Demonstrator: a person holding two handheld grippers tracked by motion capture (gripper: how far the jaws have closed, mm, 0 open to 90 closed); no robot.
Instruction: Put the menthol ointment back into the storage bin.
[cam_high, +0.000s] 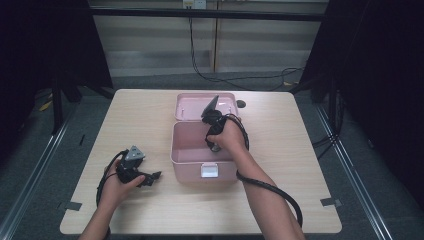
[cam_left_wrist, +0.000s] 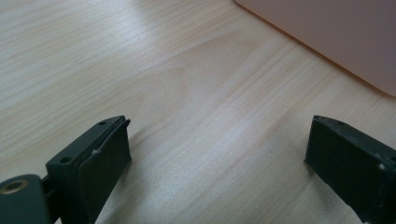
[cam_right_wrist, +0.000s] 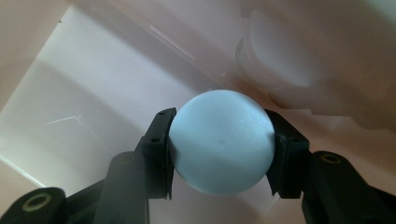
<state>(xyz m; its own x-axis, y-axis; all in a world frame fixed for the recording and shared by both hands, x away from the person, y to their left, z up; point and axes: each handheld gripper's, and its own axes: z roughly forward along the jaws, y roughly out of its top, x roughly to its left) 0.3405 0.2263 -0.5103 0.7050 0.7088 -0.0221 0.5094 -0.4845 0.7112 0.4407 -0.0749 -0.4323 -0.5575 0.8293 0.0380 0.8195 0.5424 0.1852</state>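
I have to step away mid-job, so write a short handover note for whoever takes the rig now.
Right gripper: shut on the pale blue ball, down inside the open pink box.
Left gripper: open, nothing between the jaws, low over the table left of the box.
Done: ball gripped, lid up.
Left: can't tell whether the ball is going in or coming out; settle that, then finish the move.

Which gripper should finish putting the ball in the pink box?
Right. The right gripper is clamped on the pale blue ball inside the pink box; the left gripper rests open on the table.
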